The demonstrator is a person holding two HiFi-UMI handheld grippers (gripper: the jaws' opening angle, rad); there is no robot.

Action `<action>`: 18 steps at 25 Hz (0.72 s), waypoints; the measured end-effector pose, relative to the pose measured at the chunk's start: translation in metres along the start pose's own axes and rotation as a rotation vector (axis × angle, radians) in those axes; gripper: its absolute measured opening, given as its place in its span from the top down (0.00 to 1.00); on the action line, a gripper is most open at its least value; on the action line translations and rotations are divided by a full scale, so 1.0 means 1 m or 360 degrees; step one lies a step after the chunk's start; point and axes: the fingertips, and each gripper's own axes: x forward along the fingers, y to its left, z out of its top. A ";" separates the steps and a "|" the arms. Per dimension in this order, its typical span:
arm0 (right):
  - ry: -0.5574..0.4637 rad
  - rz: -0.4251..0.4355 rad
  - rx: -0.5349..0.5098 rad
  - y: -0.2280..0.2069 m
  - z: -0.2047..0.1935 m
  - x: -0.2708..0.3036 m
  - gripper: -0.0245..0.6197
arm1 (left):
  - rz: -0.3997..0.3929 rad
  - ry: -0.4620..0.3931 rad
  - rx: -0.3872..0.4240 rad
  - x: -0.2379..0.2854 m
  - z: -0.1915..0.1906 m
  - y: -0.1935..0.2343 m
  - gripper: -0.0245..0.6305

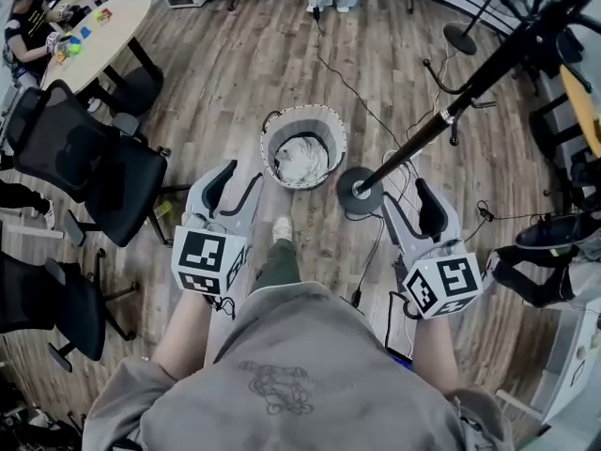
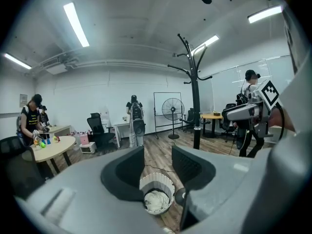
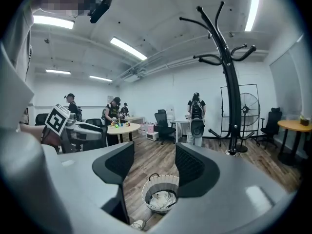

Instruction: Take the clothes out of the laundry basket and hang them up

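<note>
A round grey laundry basket (image 1: 302, 146) stands on the wood floor ahead of me, with pale clothes (image 1: 302, 161) bunched inside. It also shows in the left gripper view as the basket (image 2: 157, 194) and in the right gripper view as the basket (image 3: 161, 193). A black coat stand (image 1: 451, 111) rises from a round base (image 1: 360, 192) just right of the basket. My left gripper (image 1: 237, 188) and right gripper (image 1: 411, 202) are held near my body, short of the basket, both open and empty.
Black office chairs (image 1: 89, 163) stand at the left. A round table (image 1: 103, 36) with a seated person is at the far left. A cable (image 1: 347, 83) runs across the floor behind the basket. More equipment and a dark shoe (image 1: 535, 280) sit at the right.
</note>
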 end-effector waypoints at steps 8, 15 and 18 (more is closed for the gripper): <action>0.0176 0.0047 -0.0014 -0.016 0.013 0.117 0.52 | -0.0090 0.0101 -0.0030 0.088 0.005 0.066 0.69; 0.0410 0.0124 -0.0085 -0.017 -0.011 0.220 0.51 | -0.0177 0.0240 -0.0022 0.157 -0.019 0.121 0.69; 0.0533 0.0138 -0.0127 -0.016 -0.032 0.260 0.51 | -0.0219 0.0329 -0.0046 0.178 -0.043 0.139 0.69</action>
